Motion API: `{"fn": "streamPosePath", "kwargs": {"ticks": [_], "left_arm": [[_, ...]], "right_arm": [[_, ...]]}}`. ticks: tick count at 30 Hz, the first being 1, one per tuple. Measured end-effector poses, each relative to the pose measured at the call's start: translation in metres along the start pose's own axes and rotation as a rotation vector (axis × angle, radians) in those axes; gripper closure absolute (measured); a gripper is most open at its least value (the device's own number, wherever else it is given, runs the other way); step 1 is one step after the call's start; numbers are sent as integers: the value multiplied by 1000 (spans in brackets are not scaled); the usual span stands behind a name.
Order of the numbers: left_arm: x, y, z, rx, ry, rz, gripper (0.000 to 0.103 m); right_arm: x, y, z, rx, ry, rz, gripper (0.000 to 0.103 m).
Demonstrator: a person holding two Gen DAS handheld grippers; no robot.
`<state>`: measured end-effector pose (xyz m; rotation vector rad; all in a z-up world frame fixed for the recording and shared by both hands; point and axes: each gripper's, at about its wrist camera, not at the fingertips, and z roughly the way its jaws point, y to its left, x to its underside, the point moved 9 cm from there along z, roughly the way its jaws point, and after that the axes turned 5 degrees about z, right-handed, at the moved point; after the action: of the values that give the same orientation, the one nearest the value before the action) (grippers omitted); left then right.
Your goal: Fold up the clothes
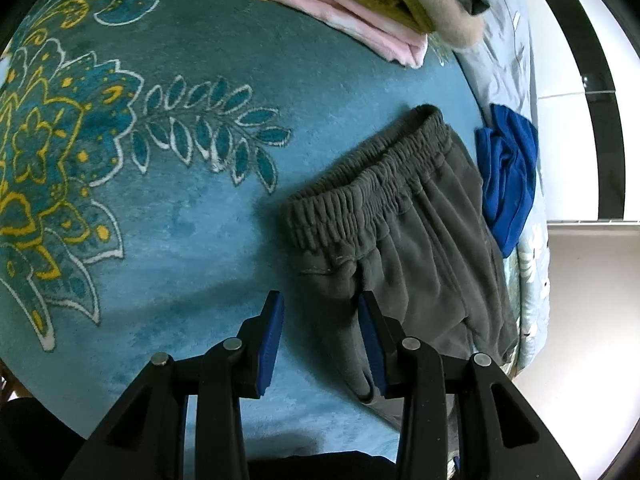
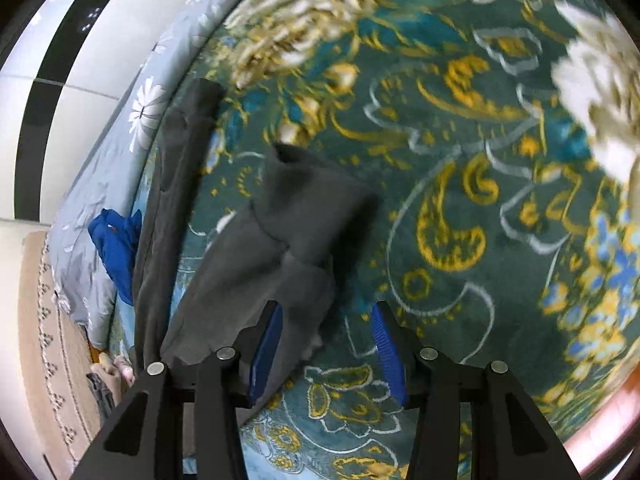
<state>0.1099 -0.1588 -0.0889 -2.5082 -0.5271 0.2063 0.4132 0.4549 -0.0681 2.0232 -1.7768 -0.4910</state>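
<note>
Dark grey sweatpants lie on a teal patterned blanket, elastic waistband toward the upper left. My left gripper is open just above the blanket, its right finger over the pants' left edge below the waistband. In the right wrist view the grey pant legs lie folded over the blanket, cuff end pointing away. My right gripper is open, its left finger over the edge of the grey cloth; nothing is held.
A stack of folded clothes, pink, olive and beige, sits at the blanket's far edge. A crumpled blue garment lies right of the pants on a pale floral sheet; it also shows in the right wrist view. The bed edge and floor lie beyond.
</note>
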Motion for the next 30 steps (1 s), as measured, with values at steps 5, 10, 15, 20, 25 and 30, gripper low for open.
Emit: {"fn": "streamPosePath", "kwargs": {"ticks": [5,10,15,20,25,30], "left_arm": [[0,1,5,-25,11,-4,64],[1,4,8,-40,18,-24,64],[1,5,11,-47,31,-36,64],[-1,-4,14,-55,38,-2,76],[-4,-18,5,-90,-1,51,95],[-2,-29,-19,-16,-39,3,96]], "right_arm": [[8,0,24,-60,9,94,52],[17,10,33,-147,25,134,57],[20,14,40,-186,27,201,74],[17,29,38,-217,32,203,98],[10,50,18,-226,12,140,98],[2,63,-19,-250,-21,67,99]]}}
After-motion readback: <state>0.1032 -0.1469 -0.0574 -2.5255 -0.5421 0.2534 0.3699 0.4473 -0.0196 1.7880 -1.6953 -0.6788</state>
